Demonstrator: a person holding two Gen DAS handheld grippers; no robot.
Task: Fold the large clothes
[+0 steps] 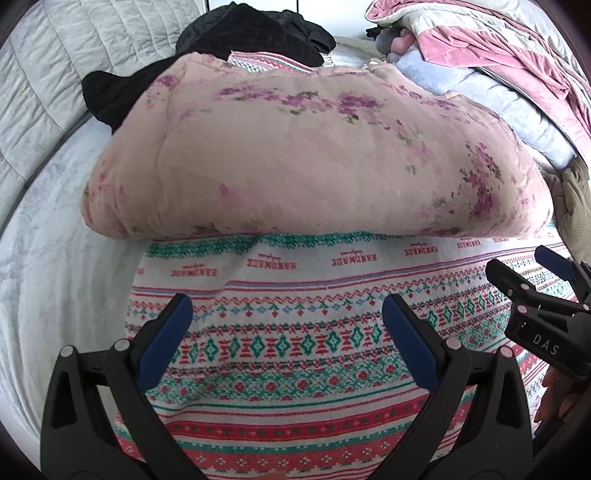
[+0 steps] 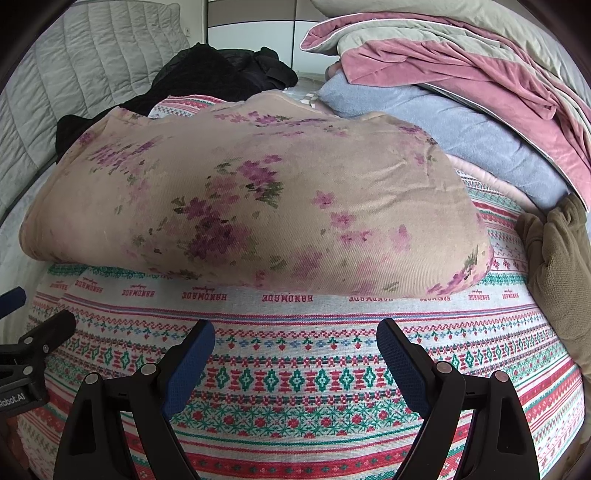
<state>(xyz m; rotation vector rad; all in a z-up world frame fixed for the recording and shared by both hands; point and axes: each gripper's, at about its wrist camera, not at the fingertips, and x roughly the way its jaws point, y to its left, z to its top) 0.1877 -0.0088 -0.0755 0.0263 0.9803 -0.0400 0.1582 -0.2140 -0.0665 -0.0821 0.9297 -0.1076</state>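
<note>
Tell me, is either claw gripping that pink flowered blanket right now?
No: the left claw and right claw hang open over the patterned cloth, short of the flowered blanket.

A home bedroom is indicated: a grey quilted headboard is seen upper left, pink velvet bedding is piled upper right.

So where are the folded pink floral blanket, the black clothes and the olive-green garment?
Folded pink floral blanket [image 2: 258, 206]: right wrist view, middle of its top.
Black clothes [image 1: 251, 33]: left wrist view, centre of the heap.
Olive-green garment [image 2: 557, 269]: right wrist view, its middle.
</note>
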